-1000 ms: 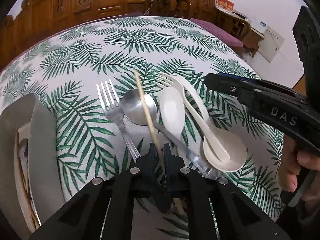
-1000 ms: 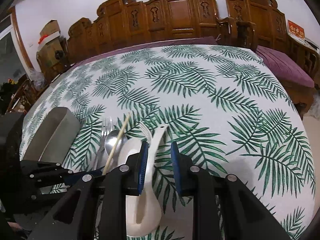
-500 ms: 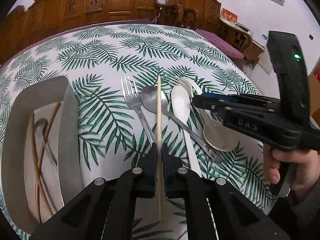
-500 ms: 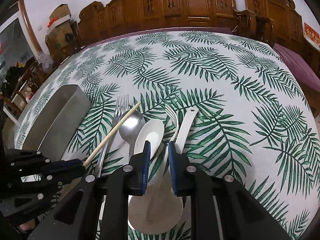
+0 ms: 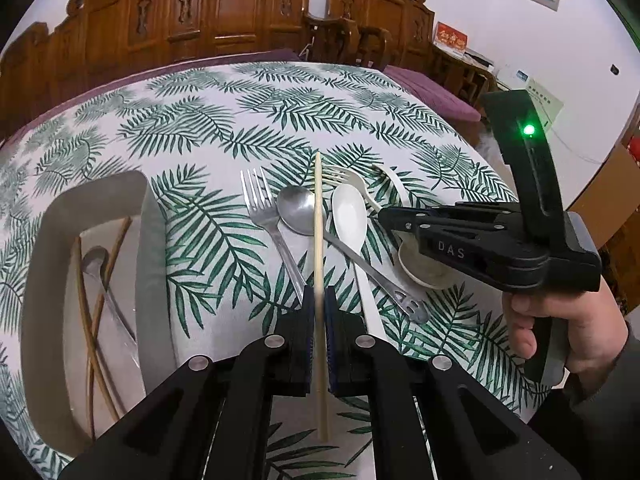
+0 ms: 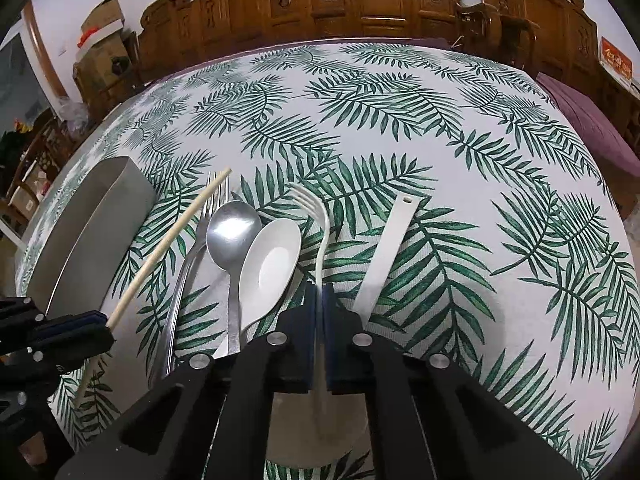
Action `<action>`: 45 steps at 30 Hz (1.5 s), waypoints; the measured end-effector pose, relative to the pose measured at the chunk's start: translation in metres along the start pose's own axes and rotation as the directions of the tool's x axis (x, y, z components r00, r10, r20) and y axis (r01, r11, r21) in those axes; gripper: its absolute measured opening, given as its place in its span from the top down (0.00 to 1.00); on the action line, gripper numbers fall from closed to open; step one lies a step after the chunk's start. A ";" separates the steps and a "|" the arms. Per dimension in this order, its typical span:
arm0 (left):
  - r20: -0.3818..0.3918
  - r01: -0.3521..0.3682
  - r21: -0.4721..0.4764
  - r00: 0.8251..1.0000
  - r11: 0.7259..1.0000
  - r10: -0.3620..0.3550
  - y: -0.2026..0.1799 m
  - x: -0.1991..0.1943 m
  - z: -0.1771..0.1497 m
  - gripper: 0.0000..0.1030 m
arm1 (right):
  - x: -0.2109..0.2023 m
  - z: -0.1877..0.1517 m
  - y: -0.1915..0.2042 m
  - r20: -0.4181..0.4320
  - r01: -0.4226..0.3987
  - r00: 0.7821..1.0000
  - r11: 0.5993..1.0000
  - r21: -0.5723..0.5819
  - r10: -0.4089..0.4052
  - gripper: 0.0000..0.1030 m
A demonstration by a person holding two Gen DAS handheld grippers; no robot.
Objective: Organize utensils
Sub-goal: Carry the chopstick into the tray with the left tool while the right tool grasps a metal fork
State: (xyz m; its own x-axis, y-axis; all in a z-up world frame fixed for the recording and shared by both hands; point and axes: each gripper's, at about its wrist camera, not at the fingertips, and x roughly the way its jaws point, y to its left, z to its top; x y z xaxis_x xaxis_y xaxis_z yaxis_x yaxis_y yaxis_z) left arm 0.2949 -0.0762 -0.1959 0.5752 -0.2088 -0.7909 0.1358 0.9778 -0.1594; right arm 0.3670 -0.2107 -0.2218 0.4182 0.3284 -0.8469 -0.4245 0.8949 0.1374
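Observation:
My left gripper (image 5: 319, 296) is shut on a pale wooden chopstick (image 5: 318, 220), which it holds lifted over the utensil pile. The chopstick (image 6: 172, 236) and the left gripper (image 6: 96, 326) also show at the left of the right wrist view. My right gripper (image 6: 319, 292) has its jaws closing, and the blue pads press on the handle of a white plastic fork (image 6: 320, 220). Beside the fork lie a white spoon (image 6: 272, 264), a metal spoon (image 6: 232, 228), a metal fork (image 6: 180, 280) and a white ladle spoon (image 6: 392, 248), whose bowl is hidden under the gripper.
A grey tray (image 5: 96, 196) stands at the left with brown chopsticks and a metal spoon (image 5: 96, 264) inside. A person's hand (image 5: 560, 332) holds the right gripper (image 5: 384, 216). The leaf-print tablecloth (image 6: 400, 100) reaches back to carved wooden chairs.
The left gripper has risen with the chopstick and drawn back, bringing the tray into view. The right gripper has come down and closed its jaws on the white fork's handle.

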 end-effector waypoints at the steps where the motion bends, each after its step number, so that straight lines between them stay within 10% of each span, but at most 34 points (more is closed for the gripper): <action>1: 0.000 -0.002 -0.001 1.000 1.000 0.002 0.000 -0.001 0.000 0.96 | -0.002 0.000 0.000 0.009 -0.004 1.000 1.000 0.002 0.004 0.96; 29: 0.048 -0.098 -0.039 0.994 0.994 0.100 0.057 -0.076 -0.015 0.96 | -0.043 -0.006 0.045 0.143 -0.038 0.989 0.999 -0.026 0.042 0.96; 45: -0.040 -0.164 -0.095 0.986 0.982 0.161 0.109 -0.047 -0.014 0.96 | -0.044 -0.008 0.056 0.149 -0.040 0.988 0.998 -0.054 0.048 0.96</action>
State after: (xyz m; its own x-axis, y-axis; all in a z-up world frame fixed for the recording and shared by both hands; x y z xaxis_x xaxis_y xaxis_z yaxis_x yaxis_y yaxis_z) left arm 0.2712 0.0399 -0.1849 0.5567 -0.0476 -0.8294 -0.0382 0.9958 -0.0828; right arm 0.3185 -0.1770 -0.1804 0.5123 0.4119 -0.7536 -0.4838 0.8634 0.1431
